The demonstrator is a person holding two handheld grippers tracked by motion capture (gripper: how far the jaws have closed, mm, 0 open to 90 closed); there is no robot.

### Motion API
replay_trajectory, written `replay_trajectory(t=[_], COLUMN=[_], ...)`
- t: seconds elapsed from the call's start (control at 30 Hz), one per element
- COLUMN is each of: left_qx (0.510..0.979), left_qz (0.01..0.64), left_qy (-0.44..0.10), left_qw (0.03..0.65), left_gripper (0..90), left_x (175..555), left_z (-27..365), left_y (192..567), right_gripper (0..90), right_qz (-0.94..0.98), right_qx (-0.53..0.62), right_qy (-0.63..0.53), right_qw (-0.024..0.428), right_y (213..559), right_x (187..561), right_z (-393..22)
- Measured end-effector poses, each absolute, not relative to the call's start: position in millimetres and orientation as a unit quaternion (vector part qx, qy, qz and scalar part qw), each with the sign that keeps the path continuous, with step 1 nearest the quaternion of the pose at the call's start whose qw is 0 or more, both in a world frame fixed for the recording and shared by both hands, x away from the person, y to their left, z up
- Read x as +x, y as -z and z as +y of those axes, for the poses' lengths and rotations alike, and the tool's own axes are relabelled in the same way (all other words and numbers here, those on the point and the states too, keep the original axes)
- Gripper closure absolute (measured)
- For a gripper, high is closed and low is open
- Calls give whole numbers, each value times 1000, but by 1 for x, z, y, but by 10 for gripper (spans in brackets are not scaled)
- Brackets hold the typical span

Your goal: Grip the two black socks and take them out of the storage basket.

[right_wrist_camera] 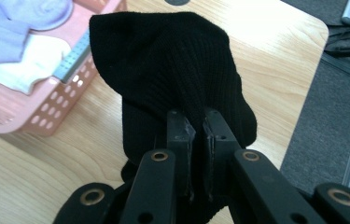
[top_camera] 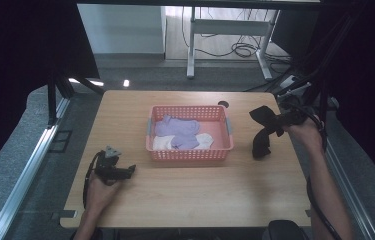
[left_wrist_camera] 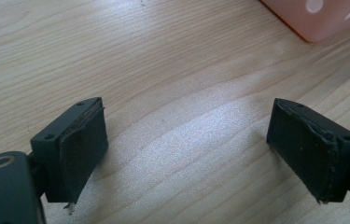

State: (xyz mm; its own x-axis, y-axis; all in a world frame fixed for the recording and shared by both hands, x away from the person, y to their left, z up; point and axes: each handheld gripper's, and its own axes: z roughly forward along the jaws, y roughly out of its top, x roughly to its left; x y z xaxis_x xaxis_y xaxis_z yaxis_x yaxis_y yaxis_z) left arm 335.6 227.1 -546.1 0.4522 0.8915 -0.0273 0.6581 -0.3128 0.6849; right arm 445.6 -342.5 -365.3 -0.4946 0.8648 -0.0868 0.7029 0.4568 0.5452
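Note:
A black sock (top_camera: 264, 131) hangs above the table's right side, to the right of a pink basket (top_camera: 225, 150), its lower end down by the tabletop. My right gripper (top_camera: 281, 120) is shut on the black sock (right_wrist_camera: 172, 70), and its jaws (right_wrist_camera: 199, 122) pinch the knit fabric between them. The pink basket (right_wrist_camera: 46, 112) holds purple socks (top_camera: 177, 130) and a white sock (top_camera: 204, 140). My left gripper (top_camera: 130, 170) rests low over the table's front left, and its jaws (left_wrist_camera: 186, 144) stand wide open over bare wood with nothing between them.
The wooden table (top_camera: 185, 195) has a round black hole (top_camera: 223, 104) near its far edge. A corner of the pink basket (left_wrist_camera: 322, 18) lies ahead of the left gripper. Metal rails run along both sides of the table. A desk frame with cables stands beyond.

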Motion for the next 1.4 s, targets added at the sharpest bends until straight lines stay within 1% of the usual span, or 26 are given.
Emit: replay_trajectory(t=[0.27,1.13,1.4], left_qx=[790,792,792], left_qz=[491,489,489], left_qy=[-182,-181,-181], left_qw=[321,318,318], left_gripper=[120,120,120], left_x=[336,336,336], left_z=[227,227,227], left_y=[546,546,546], right_gripper=[834,824,795], right_qz=[835,844,846], right_qx=[475,482,485], right_qy=[-215,-191,-184], right_qw=[177,136,121], right_y=[379,461,484], right_x=[448,462,465], right_z=[-345,-329,-324])
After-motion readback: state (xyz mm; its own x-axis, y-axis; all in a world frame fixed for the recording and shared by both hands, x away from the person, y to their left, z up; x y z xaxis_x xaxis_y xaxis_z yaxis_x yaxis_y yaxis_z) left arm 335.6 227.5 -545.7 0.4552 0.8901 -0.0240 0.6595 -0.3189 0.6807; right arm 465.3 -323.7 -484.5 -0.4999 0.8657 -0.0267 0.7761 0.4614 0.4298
